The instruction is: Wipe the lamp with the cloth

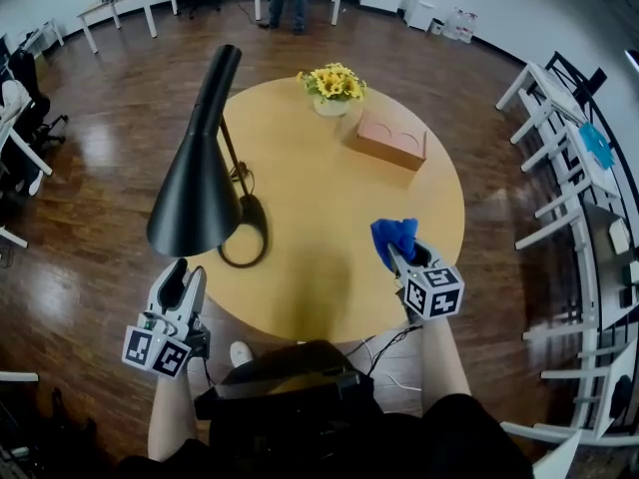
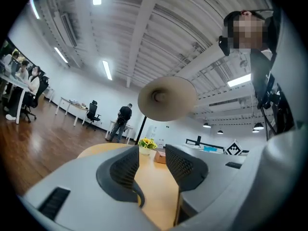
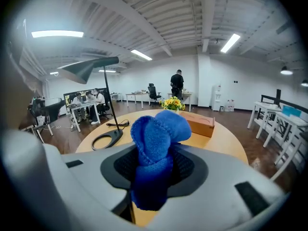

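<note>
Forearms reach forward, each hand holding a gripper. Right gripper (image 1: 407,263) tilts down over the round wooden worktop (image 1: 329,198), its fingers clamped on a bunched blue cloth (image 1: 393,236) that pokes out past the fingertips. Left gripper (image 1: 186,279) points roughly level, its fingers apart and empty. Black lamp (image 1: 200,168) stands on the worktop, with its shade just ahead of and above the left fingers.

A round yellow-brown table (image 1: 329,238) stands on a dark wood floor (image 1: 110,98). On it sit a black lamp (image 1: 197,183) near the left edge, a pot of yellow flowers (image 1: 332,86) at the far side, and a brown box (image 1: 387,139) just beside the pot.
</note>
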`<state>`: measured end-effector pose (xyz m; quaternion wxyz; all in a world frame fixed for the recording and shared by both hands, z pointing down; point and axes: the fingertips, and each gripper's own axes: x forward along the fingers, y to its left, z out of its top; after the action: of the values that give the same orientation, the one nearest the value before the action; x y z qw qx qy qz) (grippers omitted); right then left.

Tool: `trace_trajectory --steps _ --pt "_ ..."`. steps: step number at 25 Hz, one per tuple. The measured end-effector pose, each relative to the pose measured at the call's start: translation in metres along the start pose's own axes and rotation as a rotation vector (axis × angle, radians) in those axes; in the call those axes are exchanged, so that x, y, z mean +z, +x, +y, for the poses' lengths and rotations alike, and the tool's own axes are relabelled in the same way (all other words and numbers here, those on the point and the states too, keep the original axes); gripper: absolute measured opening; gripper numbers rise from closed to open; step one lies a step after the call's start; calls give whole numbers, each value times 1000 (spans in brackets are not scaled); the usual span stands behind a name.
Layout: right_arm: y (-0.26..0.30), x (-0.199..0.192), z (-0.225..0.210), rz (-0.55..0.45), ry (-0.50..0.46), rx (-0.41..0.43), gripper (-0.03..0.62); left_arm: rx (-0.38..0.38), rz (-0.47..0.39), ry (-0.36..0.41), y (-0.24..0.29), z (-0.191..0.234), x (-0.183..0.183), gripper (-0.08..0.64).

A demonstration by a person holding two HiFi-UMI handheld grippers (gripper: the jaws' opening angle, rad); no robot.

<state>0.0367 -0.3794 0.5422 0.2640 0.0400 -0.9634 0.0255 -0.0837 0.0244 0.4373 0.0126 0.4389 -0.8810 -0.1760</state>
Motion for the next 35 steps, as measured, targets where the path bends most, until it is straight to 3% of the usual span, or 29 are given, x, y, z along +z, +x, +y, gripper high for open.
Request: trace_trajectory --steps 5,9,10,13,17,21,24,26,30,31,35 --pt "12 -19 1 45 -21 3 163 45 6 1 3 -15 -17 109" --pt "25 -31 6 87 -37 45 292 57 0 -18 6 -30 -27 109" --pt "27 -32 6 90 -48 49 298 59 -3 -20 6 -34 -28 109" --pt "31 -23 3 54 -63 50 298 70 -18 -14 5 -40 -27 109" --pt "17 1 7 -64 44 91 295 97 -45 -5 -9 -43 -18 109" --pt "-22 28 23 -241 198 142 173 126 -70 14 -33 -43 -1 109" --pt "-49 42 32 -373 339 187 140 119 -71 17 -38 -38 1 109" --pt "-67 49 43 -426 384 196 140 97 -70 -4 -43 -37 4 109" --pt "-95 64 86 -493 349 138 58 46 -69 -18 -60 -30 30 109" --pt "-102 67 98 -506 335 125 3 34 -71 -12 -65 -28 37 109" --pt "-122 64 138 -516 259 92 3 13 -96 -13 -88 -16 58 109"
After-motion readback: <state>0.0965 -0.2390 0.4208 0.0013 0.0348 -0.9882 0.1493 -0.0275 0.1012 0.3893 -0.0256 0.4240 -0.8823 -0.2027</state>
